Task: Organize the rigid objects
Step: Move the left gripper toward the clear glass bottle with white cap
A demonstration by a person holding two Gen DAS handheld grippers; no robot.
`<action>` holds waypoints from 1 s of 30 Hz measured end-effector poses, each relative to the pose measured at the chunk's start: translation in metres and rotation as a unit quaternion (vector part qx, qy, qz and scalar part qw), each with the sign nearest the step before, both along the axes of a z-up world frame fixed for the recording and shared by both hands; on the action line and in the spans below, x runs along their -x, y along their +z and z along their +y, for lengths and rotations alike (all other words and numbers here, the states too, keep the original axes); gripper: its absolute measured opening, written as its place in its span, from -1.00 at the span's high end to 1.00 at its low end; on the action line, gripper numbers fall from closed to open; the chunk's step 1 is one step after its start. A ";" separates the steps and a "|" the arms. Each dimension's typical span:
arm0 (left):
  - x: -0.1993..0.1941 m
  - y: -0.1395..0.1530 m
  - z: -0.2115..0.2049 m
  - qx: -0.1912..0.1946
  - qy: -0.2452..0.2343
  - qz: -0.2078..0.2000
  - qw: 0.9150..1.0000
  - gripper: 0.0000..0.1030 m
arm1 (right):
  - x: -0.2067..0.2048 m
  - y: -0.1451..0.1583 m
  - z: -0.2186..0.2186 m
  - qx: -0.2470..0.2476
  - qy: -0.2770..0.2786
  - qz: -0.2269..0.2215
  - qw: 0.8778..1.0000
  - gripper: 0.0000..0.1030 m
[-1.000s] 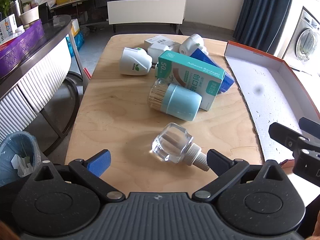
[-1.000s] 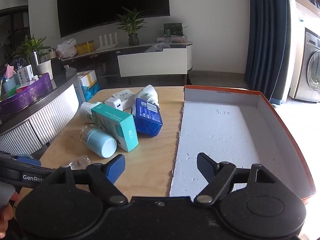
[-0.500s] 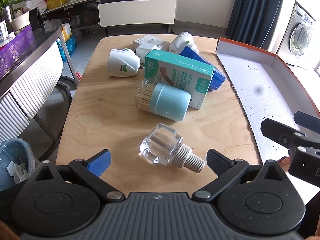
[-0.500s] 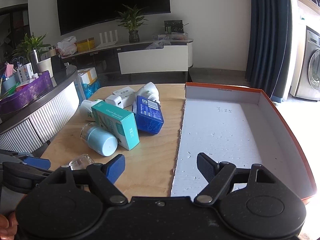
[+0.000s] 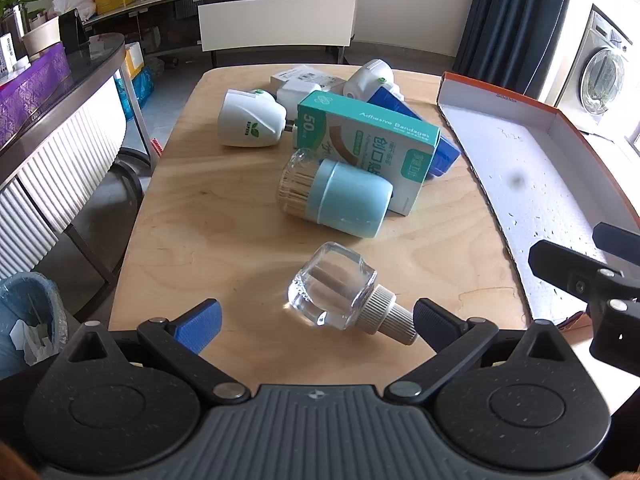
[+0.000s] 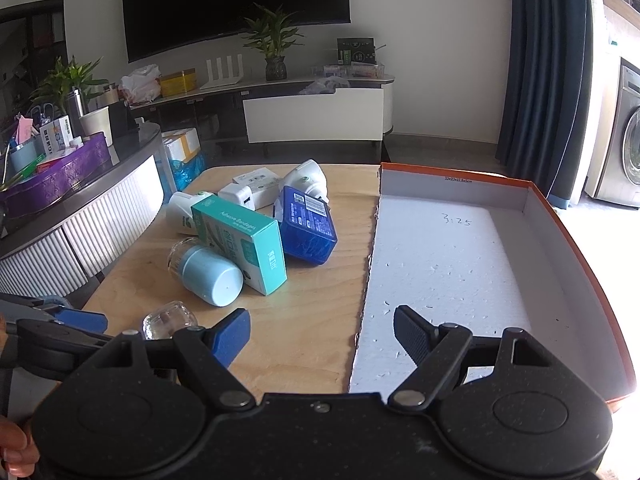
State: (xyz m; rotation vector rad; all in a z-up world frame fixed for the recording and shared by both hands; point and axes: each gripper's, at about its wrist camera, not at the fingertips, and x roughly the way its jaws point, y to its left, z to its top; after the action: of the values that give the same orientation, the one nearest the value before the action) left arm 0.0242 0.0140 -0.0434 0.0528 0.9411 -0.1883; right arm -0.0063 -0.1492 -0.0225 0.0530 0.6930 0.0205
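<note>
The left hand-held gripper (image 5: 316,318) is spread wide around a clear, blocky glass bottle (image 5: 334,294) (ribbed cap, lying on its side) on the smooth wooden bench (image 5: 208,216). The right hand-held gripper (image 6: 322,334) is wide too, holding nothing, by the white foam-lined box (image 6: 452,256).

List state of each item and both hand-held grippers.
Left hand-held gripper: open, straddling the bottle.
Right hand-held gripper: open, holding nothing.
Clear bottle: on its side, capped.
Toothpick jar: on its side, lid on.
Bandage box: closed, leaning on blue box.
Tray: empty.
</note>
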 end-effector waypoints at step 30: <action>-0.002 -0.005 -0.001 0.001 -0.021 -0.007 1.000 -1.00 | -0.001 -0.003 0.003 -0.001 0.000 0.009 1.000 -0.80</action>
State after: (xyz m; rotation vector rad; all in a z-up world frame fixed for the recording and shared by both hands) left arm 0.0259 0.0134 -0.0488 0.0725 0.9273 -0.2270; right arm -0.0055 -0.1463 -0.0254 0.0555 0.7101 0.0206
